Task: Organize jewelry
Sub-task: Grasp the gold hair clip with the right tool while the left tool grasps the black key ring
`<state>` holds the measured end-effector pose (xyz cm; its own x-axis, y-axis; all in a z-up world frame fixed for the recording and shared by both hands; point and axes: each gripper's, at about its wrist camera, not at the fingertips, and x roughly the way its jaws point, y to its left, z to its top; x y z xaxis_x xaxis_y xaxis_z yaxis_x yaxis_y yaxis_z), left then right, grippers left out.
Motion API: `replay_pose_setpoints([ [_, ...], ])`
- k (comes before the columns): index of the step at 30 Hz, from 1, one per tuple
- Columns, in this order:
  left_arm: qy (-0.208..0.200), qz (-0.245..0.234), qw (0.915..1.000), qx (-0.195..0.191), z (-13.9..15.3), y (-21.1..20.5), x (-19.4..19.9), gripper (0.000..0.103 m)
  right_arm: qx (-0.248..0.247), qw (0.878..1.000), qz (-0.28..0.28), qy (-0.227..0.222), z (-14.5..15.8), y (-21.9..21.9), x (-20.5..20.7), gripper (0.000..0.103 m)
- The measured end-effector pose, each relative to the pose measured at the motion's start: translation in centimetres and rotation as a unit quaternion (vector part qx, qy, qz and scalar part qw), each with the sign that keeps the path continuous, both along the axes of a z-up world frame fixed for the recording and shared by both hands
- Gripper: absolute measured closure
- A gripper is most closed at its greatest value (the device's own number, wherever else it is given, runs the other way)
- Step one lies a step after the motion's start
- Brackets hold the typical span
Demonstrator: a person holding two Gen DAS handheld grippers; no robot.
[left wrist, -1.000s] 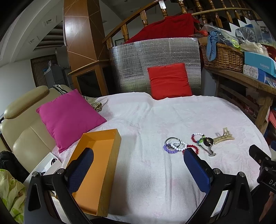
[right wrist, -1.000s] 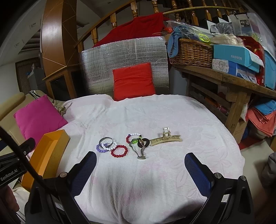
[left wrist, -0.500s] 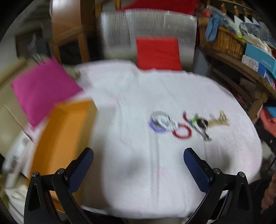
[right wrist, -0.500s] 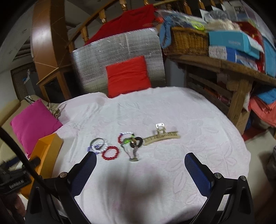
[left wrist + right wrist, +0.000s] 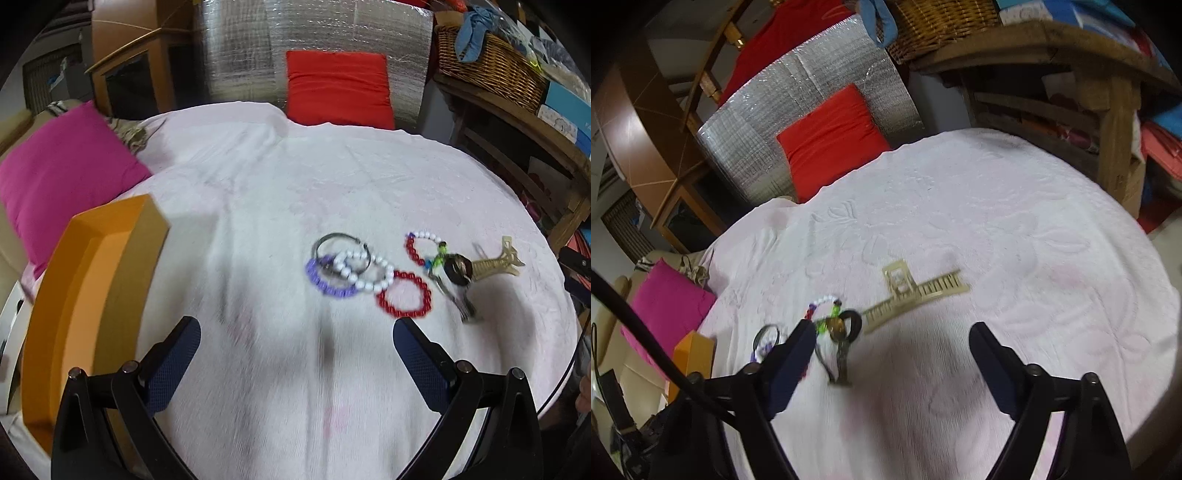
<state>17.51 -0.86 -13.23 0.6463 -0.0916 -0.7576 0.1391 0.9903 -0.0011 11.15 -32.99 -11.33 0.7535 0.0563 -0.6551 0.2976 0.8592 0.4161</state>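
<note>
Glossy red bead bracelet point(image 5: 404, 294) on matt, textured white cloth point(image 5: 280, 192).

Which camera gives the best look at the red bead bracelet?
The left wrist view: the red bead bracelet lies whole and unobstructed on the white cloth. In the right wrist view, one finger of the right claw hides it.

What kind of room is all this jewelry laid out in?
Probably a lived-in home. A round table under a white cloth holds the bracelets, cushions lie around it, such as the pink cushion, and a wicker basket sits on a crowded wooden shelf. A stair railing shows behind.
</note>
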Motion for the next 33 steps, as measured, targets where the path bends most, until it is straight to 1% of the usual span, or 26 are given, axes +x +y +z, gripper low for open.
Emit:
replay_pose_setpoints([
  [3,-0.001,-0.012,0.9998,-0.018,-1.4,-0.3,1.6,0.000,-0.016,1.000,0.007,0.013,-0.8,-0.1,2.3,0.028],
  [4,-0.004,-0.023,0.9993,-0.028,-2.0,-0.4,1.8,0.000,-0.020,1.000,0.011,0.016,-1.1,-0.1,3.2,0.028],
  [5,-0.006,-0.030,0.9991,-0.029,-2.5,-0.6,2.0,0.000,-0.022,0.999,0.016,0.019,-1.3,-0.1,4.0,0.028],
  [7,-0.007,-0.043,0.9989,-0.018,-3.0,-1.6,2.2,0.000,-0.029,0.999,0.021,0.024,-1.8,-0.2,5.6,0.028],
  [10,-0.015,-0.099,0.9950,-0.001,-3.2,-4.1,2.5,0.000,-0.044,0.998,0.027,0.039,-2.4,-0.3,7.7,0.028],
  [11,-0.017,-0.110,0.9937,0.010,-3.3,-4.9,2.7,0.000,-0.045,0.998,0.031,0.041,-2.6,-0.4,8.4,0.028],
  [12,-0.018,-0.117,0.9929,0.012,-3.4,-5.4,2.8,0.000,-0.048,0.997,0.036,0.043,-2.9,-0.3,9.0,0.028],
  [17,-0.016,-0.153,0.9880,-0.009,-3.3,-7.6,3.6,0.000,-0.070,0.993,0.052,0.081,-4.7,-0.2,11.4,0.028],
  [19,-0.019,-0.163,0.9864,-0.011,-3.3,-8.3,3.8,0.000,-0.085,0.991,0.058,0.090,-5.2,-0.1,11.8,0.029],
  [20,-0.020,-0.167,0.9857,-0.009,-3.3,-8.6,3.9,0.001,-0.094,0.989,0.061,0.096,-5.5,0.1,12.1,0.035],
  [21,-0.020,-0.174,0.9846,-0.009,-3.3,-9.0,4.0,0.005,-0.099,0.988,0.066,0.102,-5.8,0.1,12.2,0.046],
  [22,-0.018,-0.181,0.9833,-0.011,-3.4,-9.3,4.3,0.014,-0.107,0.986,0.069,0.109,-6.2,0.2,12.5,0.051],
  [23,-0.014,-0.189,0.9818,-0.015,-3.5,-9.6,4.5,0.019,-0.117,0.984,0.070,0.113,-6.4,0.3,12.7,0.058],
  [25,-0.007,-0.200,0.9795,-0.019,-3.7,-10.2,5.0,0.031,-0.121,0.983,0.076,0.111,-6.6,0.2,12.9,0.062],
  [26,-0.005,-0.205,0.9786,-0.020,-3.7,-10.5,5.2,0.033,-0.116,0.984,0.080,0.108,-6.6,0.1,12.9,0.072],
  [27,-0.004,-0.210,0.9775,-0.021,-3.8,-10.7,5.4,0.033,-0.108,0.985,0.083,0.105,-6.6,0.0,13.0,0.074],
  [30,-0.004,-0.230,0.9728,-0.027,-3.9,-11.5,5.9,0.033,-0.102,0.987,0.080,0.098,-6.3,-0.2,12.7,0.074],
  [33,-0.006,-0.242,0.9700,-0.026,-4.1,-11.9,6.8,0.033,-0.073,0.990,0.070,0.094,-5.9,-1.0,12.3,0.074],
])
